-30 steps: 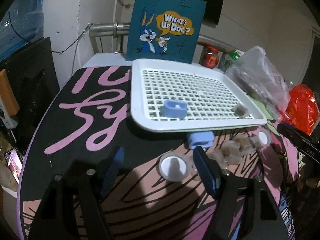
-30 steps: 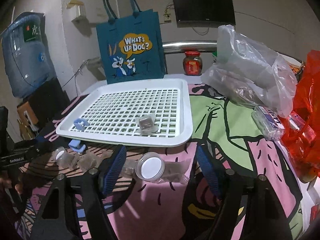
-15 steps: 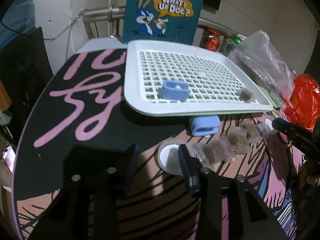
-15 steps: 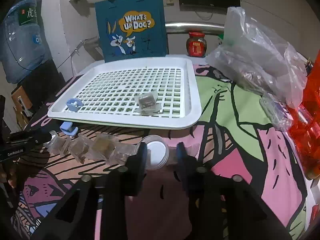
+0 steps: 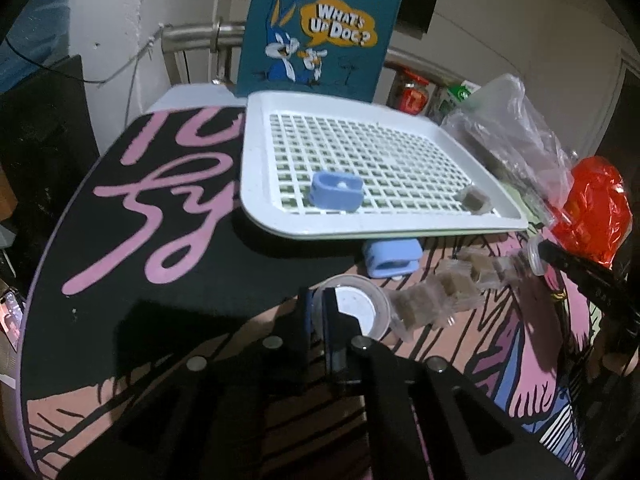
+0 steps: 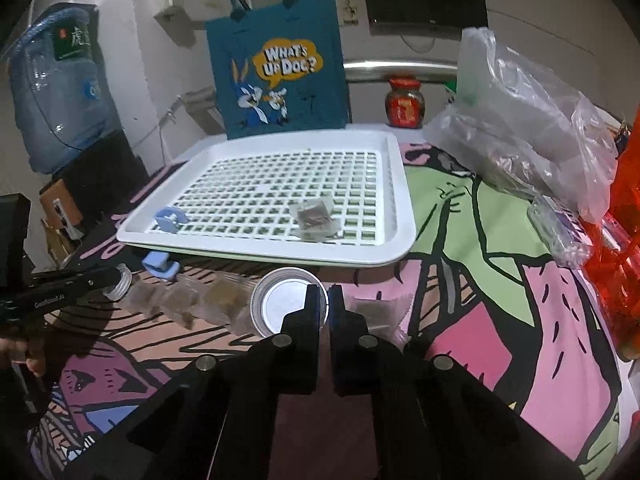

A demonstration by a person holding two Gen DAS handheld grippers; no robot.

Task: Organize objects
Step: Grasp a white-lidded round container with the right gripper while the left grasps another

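Right gripper (image 6: pixel 324 300) fingers nearly together — pinching the round lid (image 6: pixel 286 307) rim, white tray (image 6: pixel 400 216) just beyond

I count one white tray (image 6: pixel 400 216). Two blue clips: one in the tray (image 5: pixel 337 191), one on the table (image 5: pixel 393 257). Two round caps: one (image 6: pixel 286 307) at my right tongs, one (image 5: pixel 358 308) at my left. One wrapped packet (image 6: pixel 314 218) lies in the tray. One teal bag (image 6: pixel 280 68), one red jar (image 6: pixel 405 102).
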